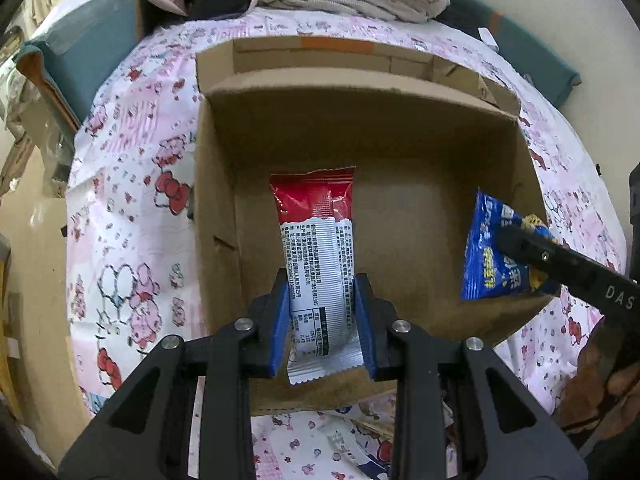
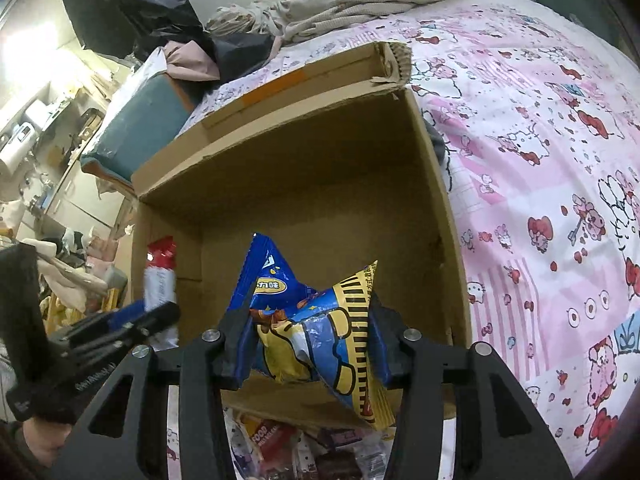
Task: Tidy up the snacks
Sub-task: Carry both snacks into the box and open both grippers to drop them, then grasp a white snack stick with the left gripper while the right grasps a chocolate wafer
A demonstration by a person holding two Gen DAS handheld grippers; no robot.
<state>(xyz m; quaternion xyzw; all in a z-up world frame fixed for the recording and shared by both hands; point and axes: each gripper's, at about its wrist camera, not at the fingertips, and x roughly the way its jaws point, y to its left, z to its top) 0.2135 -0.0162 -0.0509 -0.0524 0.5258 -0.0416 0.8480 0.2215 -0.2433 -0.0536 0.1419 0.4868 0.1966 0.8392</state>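
Holding two light snack packets over the open box

Gripping each packet across its width, both tools hang above the cardboard box, which sits on a pink cartoon-print sheet. The left gripper is clamped on a long red-and-white packet, its blue pads pinching the lower part so the red end points into the box. The right gripper is clenched on a puffy blue-and-yellow bag, squeezing its middle so the foil bulges between the jaws.

Both look very light and soft, judging by how they crumple. The film is glossy and probably slippery, so a hold near a crimped seam or across a flat stretch should slip less than one on the air-filled belly. The puffy bag could burst or its contents crush under hard pressure; the long packet seems stiffer along its length and should drop in cleanly. More wrapped snacks lie on the sheet just in front of the box.
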